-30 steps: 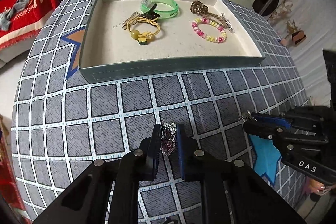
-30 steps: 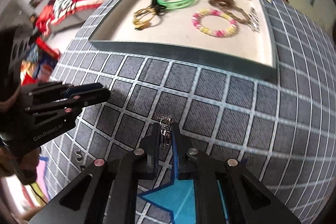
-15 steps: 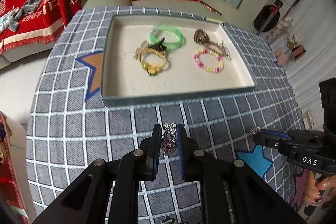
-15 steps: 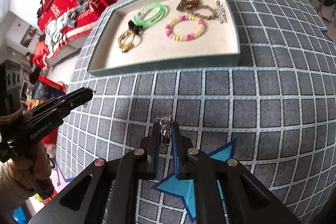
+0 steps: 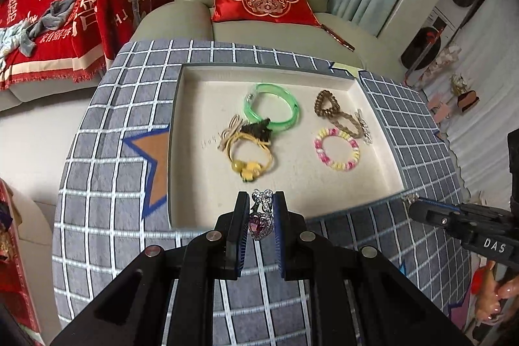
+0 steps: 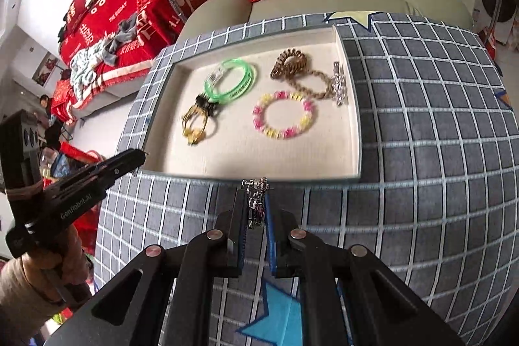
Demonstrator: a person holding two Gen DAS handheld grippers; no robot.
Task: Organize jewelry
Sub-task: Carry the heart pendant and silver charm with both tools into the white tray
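Left wrist: your left gripper is pinching a charm, purple heart low between the pads, silver bow sticking out past the tips. Its long axis runs straight along the fingers, toward the tray. The tips sit right over the tray's near wall, so the open lining lies directly ahead, and the near strip of it is bare. The yellow band is the closest piece, just beyond the bow; the green bangle and bead bracelet lie farther in. The right gripper shows at the right edge, level with the tray's near right corner.

Right wrist: your right gripper is clamped on a second charm, hanging upright between the pads. Here the tips are just short of the near wall, tray dead ahead. The left gripper pokes in at the near left corner. By my read your left is the nearer hand: it's already over the rim, you only need to carry forward and lower.
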